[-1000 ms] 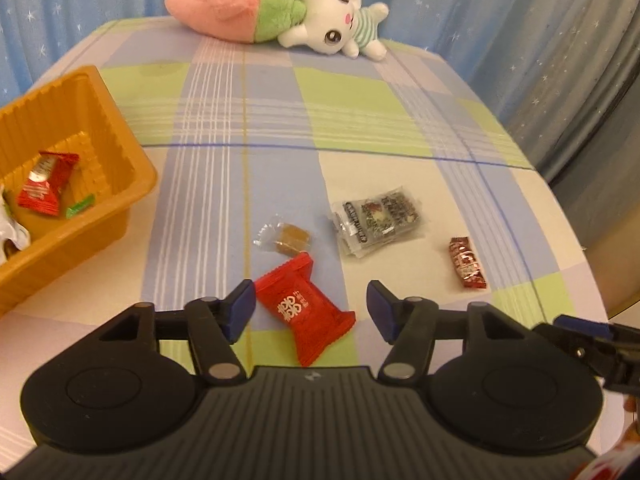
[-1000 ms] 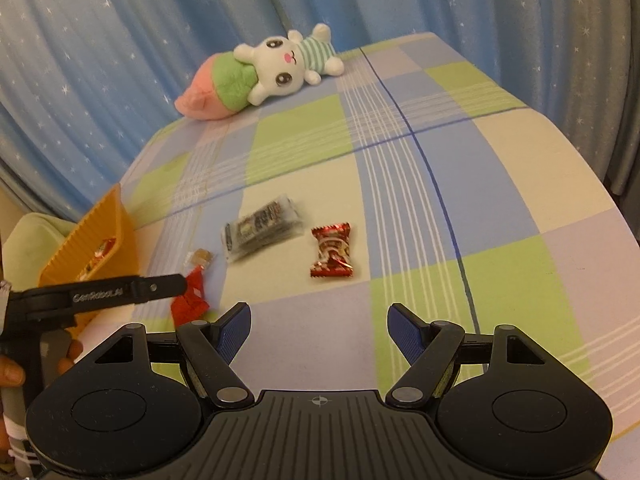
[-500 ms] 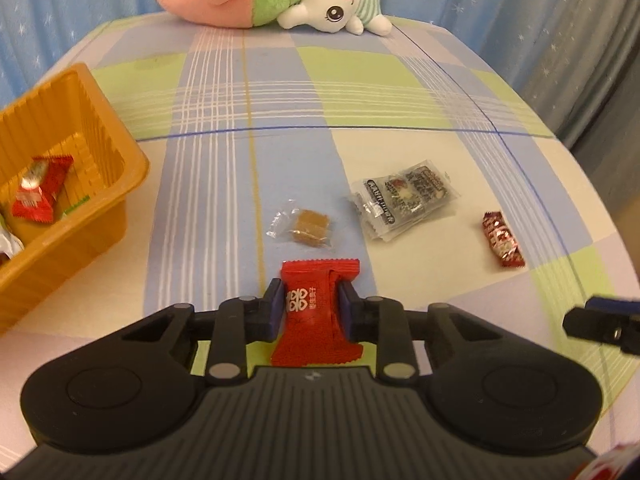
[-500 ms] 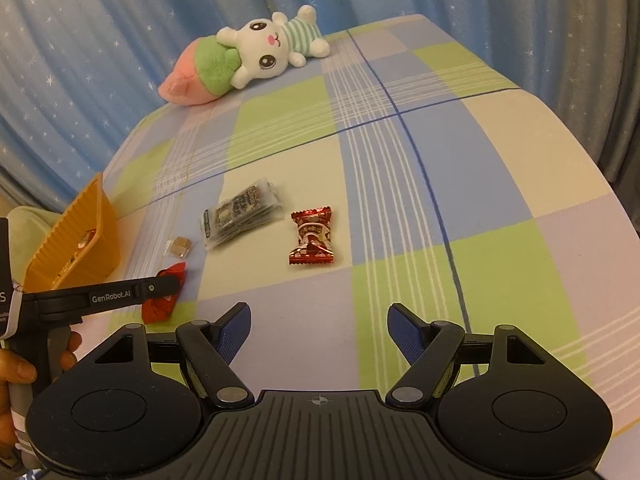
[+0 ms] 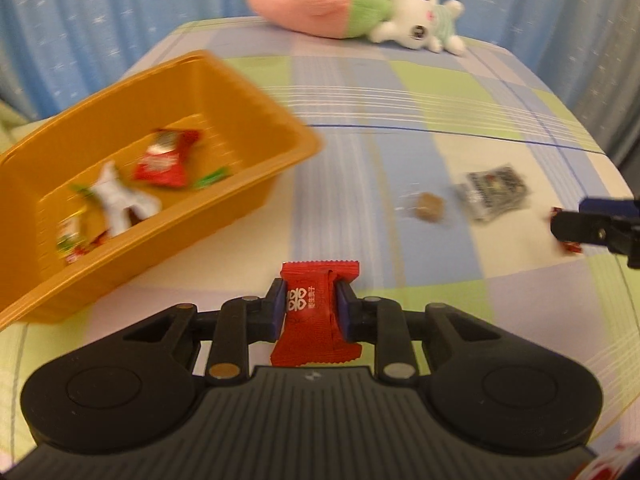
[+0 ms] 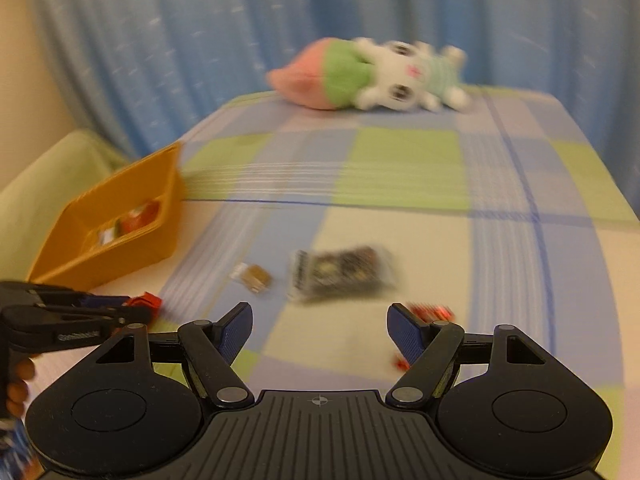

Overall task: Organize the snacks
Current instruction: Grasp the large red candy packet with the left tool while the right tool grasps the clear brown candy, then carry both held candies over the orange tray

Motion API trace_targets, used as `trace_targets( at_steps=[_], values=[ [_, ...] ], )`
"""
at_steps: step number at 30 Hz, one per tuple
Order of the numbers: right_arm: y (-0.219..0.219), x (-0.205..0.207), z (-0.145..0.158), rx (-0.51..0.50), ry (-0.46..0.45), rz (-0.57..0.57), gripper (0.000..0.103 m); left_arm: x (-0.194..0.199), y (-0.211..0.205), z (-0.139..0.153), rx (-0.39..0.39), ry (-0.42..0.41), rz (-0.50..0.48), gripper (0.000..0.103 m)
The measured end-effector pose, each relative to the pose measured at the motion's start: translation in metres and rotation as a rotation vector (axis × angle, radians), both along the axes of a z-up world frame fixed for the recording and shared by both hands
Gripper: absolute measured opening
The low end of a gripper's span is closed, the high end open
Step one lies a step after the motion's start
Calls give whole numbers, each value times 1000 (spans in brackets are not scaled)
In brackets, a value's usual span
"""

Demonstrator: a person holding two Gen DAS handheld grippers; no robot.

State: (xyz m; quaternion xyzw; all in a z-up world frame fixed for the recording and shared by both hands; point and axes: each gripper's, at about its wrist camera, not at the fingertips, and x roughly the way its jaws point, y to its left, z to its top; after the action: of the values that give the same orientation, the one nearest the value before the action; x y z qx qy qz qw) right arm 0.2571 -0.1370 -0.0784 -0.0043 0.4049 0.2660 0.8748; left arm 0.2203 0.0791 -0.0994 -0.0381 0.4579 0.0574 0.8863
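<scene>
My left gripper [image 5: 311, 309] is shut on a red candy packet [image 5: 316, 312] and holds it above the cloth, just right of the orange basket [image 5: 248, 196]. The basket holds several wrapped snacks, among them a red one [image 5: 164, 158] and a white one [image 5: 118, 200]. My right gripper [image 6: 320, 330] is open and empty, low over the table. A small brown candy [image 6: 254, 276], a dark clear-wrapped packet [image 6: 344, 274] and a red wrapped candy [image 6: 430, 312] lie just beyond its fingertips. The left gripper shows at the left of the right wrist view [image 6: 120, 312].
A pink and green plush rabbit [image 5: 360, 20] lies at the far edge of the checked tablecloth [image 5: 400, 92]. Blue curtains hang behind. The table's right edge drops off close to the loose snacks. A pale green cushion [image 6: 48, 176] lies left of the basket.
My left gripper closed on the red packet, lifted it and swung left toward the basket. My right gripper moved lower and closer to the loose snacks, still open.
</scene>
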Motion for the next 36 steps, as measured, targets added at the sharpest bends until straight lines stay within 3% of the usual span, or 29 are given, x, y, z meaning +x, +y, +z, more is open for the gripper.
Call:
trace_targets(
  at_steps=[2, 6, 11, 18, 26, 29, 36],
  values=[
    [13, 5, -4, -13, -23, 64, 74, -7, 10, 1, 10, 2, 29, 24],
    [43, 16, -16, -67, -40, 167, 58, -22, 29, 2, 24, 7, 87, 24],
    [75, 27, -36, -129, -52, 267, 47, -39, 50, 4, 29, 18, 152, 24],
    [100, 42, -53, -204, -83, 355, 42, -56, 67, 2, 24, 40, 217, 24],
    [104, 47, -62, -233, -77, 397, 33, -60, 73, 6, 30, 38, 232, 24],
    [105, 46, -61, -219, -61, 391, 22, -60, 72, 7, 31, 38, 225, 24],
    [106, 31, -57, -202, -42, 371, 22, -60, 62, 12, 43, 24, 182, 24]
  ],
)
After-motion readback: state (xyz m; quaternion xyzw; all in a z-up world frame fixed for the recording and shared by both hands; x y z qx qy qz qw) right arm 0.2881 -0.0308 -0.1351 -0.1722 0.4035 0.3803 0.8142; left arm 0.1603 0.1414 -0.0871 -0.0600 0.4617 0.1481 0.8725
